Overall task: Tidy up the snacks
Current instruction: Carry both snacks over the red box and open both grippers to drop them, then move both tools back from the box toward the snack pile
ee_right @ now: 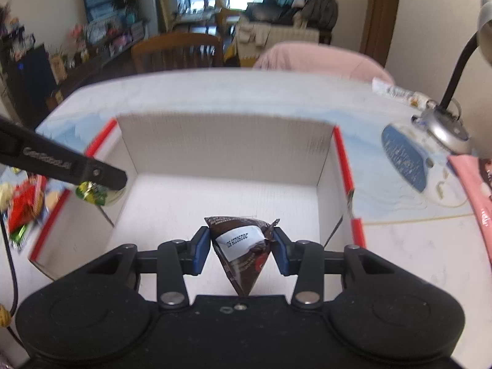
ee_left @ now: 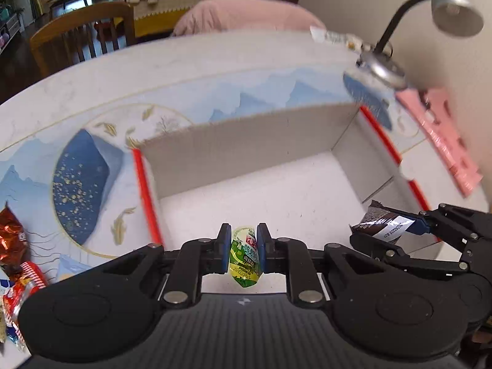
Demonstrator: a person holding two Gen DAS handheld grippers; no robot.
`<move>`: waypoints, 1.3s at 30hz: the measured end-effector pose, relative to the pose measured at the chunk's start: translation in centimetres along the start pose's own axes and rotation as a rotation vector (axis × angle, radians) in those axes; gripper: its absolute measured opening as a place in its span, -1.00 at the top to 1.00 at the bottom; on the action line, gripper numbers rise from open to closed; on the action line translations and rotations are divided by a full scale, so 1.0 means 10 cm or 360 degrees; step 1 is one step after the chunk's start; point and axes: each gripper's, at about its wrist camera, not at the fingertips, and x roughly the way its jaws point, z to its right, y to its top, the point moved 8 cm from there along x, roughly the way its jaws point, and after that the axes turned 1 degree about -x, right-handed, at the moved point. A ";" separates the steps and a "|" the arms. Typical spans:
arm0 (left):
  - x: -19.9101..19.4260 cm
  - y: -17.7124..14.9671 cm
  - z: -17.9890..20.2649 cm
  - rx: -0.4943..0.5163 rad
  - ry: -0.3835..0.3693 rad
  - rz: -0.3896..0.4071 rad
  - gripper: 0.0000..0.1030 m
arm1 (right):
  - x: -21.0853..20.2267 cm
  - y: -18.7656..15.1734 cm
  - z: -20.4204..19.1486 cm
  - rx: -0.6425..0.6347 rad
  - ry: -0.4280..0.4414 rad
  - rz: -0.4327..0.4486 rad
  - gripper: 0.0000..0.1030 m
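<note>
My left gripper (ee_left: 243,250) is shut on a green snack packet (ee_left: 244,259) and holds it over the near edge of a white cardboard box (ee_left: 246,153) with red rims. My right gripper (ee_right: 241,247) is shut on a dark brown snack packet (ee_right: 243,252) with a white date label, held above the box (ee_right: 221,147) floor. The right gripper and brown packet (ee_left: 381,224) show at the right of the left wrist view. The left gripper's finger (ee_right: 92,172) with the green packet (ee_right: 92,193) shows at the box's left wall in the right wrist view.
Several loose snack packets (ee_left: 15,255) lie on the table left of the box. A desk lamp (ee_left: 384,67) stands at the back right, with a pink packet (ee_left: 442,135) beside it. A wooden chair (ee_left: 83,33) and pink cushion (ee_left: 246,15) are beyond the table.
</note>
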 end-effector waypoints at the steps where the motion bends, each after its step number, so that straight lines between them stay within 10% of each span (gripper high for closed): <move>1: 0.06 -0.01 0.03 0.0009 0.0006 -0.0020 0.67 | 0.04 -0.02 -0.01 -0.0012 0.0010 -0.0026 0.20; 19: 0.44 -0.15 0.22 0.0104 0.0088 -0.0230 0.67 | 0.32 -0.29 -0.11 -0.0103 0.0065 -0.0314 0.14; 39: -0.18 -0.23 0.22 0.0060 -0.0045 -0.0021 0.56 | -0.26 0.03 -0.11 0.0014 0.0128 -0.0026 -0.23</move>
